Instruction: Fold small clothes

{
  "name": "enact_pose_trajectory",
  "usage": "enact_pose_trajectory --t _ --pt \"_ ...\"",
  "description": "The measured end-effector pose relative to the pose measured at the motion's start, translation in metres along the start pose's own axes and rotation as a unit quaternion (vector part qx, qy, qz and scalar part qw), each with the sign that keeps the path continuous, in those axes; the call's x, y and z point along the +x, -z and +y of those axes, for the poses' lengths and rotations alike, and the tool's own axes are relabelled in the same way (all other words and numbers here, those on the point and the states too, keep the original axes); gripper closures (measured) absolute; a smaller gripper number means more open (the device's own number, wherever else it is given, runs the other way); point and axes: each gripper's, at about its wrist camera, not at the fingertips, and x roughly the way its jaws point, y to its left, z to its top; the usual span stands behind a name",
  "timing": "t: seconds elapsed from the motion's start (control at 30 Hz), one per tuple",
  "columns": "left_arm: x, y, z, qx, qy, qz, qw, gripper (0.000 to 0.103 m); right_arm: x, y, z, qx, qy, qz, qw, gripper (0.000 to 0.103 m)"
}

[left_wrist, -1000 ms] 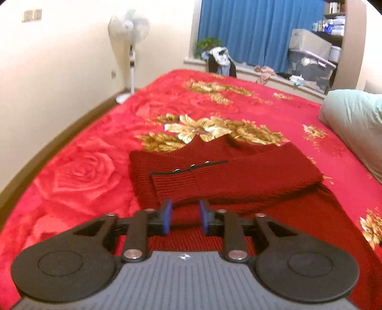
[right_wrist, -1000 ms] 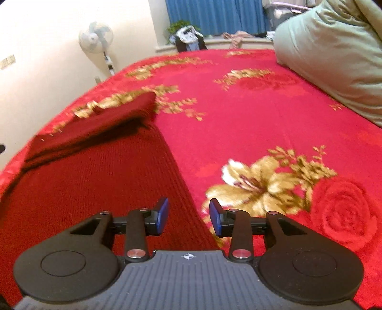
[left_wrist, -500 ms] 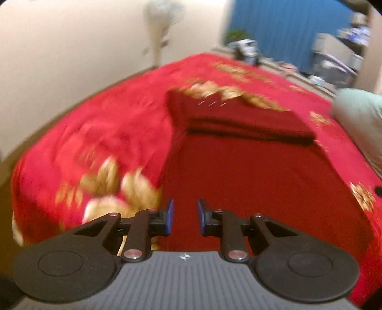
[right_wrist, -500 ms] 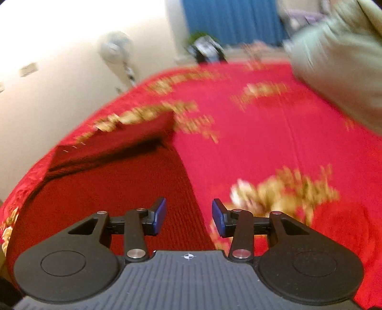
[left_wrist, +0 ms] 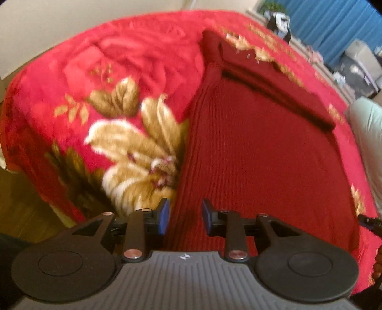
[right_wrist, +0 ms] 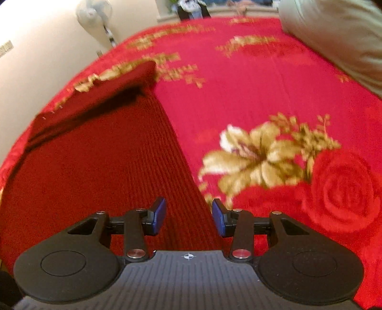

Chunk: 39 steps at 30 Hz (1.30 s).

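While both grippers wait with their fingers apart, a dark red sweater (left_wrist: 257, 147) lies flat on the bed (left_wrist: 148, 50).

Only the left wrist view shows the brown floor (left_wrist: 21, 198) past the bed's near corner, a blue curtain (left_wrist: 334, 26) far away, and a bit of the other tool at the right edge. Only the right wrist view shows a white fan (right_wrist: 94, 12) by the wall and a big pale pillow (right_wrist: 334, 38). The left gripper (left_wrist: 183, 214) has its blue fingers (left_wrist: 164, 215) open, holding nothing, with the sweater's left edge between them. The right gripper (right_wrist: 188, 215) is open wider and holds nothing too; the sweater's right edge runs between its fingers (right_wrist: 158, 214). The far end of the sweater is folded over into a thick band. The bed is bare red blanket on both sides of the sweater.
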Motion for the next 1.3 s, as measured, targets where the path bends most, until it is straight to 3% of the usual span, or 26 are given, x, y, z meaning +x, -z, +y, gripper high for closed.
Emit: enact_pose_trajectory --t 0.17,0.53,0.7,0.87,0.97,1.13,1.23,1.3 --pt "0.011 0.006 -0.002 0.023 -0.004 0.021 0.9995 0.07 0.013 0.004 -0.003 0.001 0.021 0.031 0.999 0.057" --pt "0.018 0.01 -0.016 0.061 -0.027 0.013 0.9977 0.07 0.018 0.005 -0.002 -0.007 0.019 0.04 0.999 0.052" --pt "0.002 0.005 -0.003 0.015 0.025 -0.01 0.9995 0.07 0.015 0.004 -0.004 0.012 -0.024 0.046 0.999 0.052" --pt "0.014 0.012 -0.008 0.041 0.006 0.026 0.9988 0.07 0.015 0.006 -0.003 0.009 -0.017 0.051 0.999 0.052" --pt "0.012 0.01 -0.011 0.047 0.014 0.02 0.9986 0.067 0.016 0.007 0.001 -0.003 -0.016 0.054 0.998 0.051" --pt "-0.009 0.003 -0.007 0.017 0.078 -0.035 0.9962 0.069 0.002 0.002 0.001 0.009 -0.053 0.018 0.998 0.053" --pt "0.008 0.007 -0.015 0.044 0.05 0.014 0.9977 0.069 0.005 0.002 0.0 0.012 -0.054 0.026 0.998 0.053" --pt "0.008 0.008 -0.017 0.047 0.042 0.01 0.998 0.069 0.012 0.004 0.001 0.006 -0.041 0.044 0.998 0.053"
